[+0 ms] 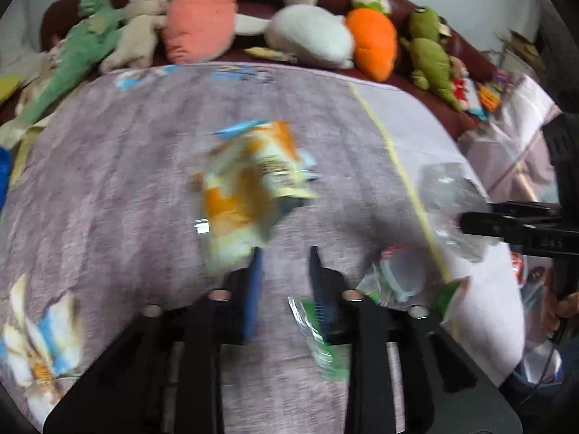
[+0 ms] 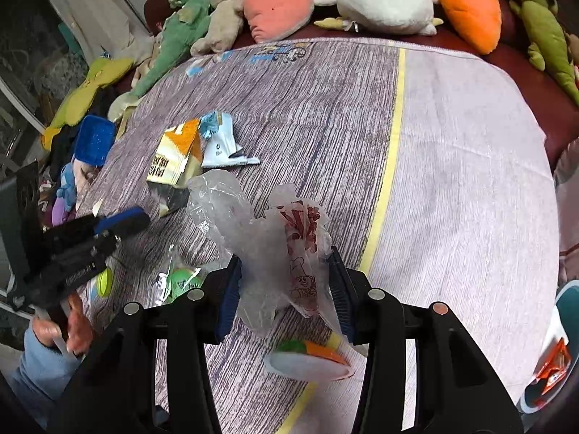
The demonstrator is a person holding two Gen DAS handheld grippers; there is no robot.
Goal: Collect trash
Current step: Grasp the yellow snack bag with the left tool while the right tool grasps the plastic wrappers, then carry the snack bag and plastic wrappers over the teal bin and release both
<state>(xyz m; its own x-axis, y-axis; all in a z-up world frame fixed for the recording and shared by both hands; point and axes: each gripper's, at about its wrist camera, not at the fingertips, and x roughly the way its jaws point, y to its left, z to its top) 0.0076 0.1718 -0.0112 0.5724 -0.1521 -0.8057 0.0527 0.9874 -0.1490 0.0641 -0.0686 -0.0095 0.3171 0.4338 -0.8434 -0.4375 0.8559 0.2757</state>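
- Crumpled clear plastic bag (image 2: pixel 278 253) with red print sits pinched between the blue pads of the right gripper (image 2: pixel 284 289), bunched upward, its long axis roughly upright and leaning away from the camera.
- Left gripper (image 1: pixel 286 282) has its jaws parted with nothing between them; the orange-and-white snack wrapper (image 1: pixel 249 195) lies on the cloth just beyond its tips.
- That wrapper runs lengthwise away from the left gripper, with a white-and-blue wrapper (image 2: pixel 224 141) touching its far end.
- Step in hand, as I judge it: one bag is secured, other pieces are not yet gathered.
- Next move likely calls for carrying the bag to a bin; a teal container (image 2: pixel 564 343) at the right edge may be it, though I cannot tell.
- Green packet (image 2: pixel 181 282) and a lidded cup (image 2: pixel 307 361) lie near on the purple tablecloth (image 2: pixel 452 181).
- Plush toys (image 2: pixel 470 3) line the sofa beyond.
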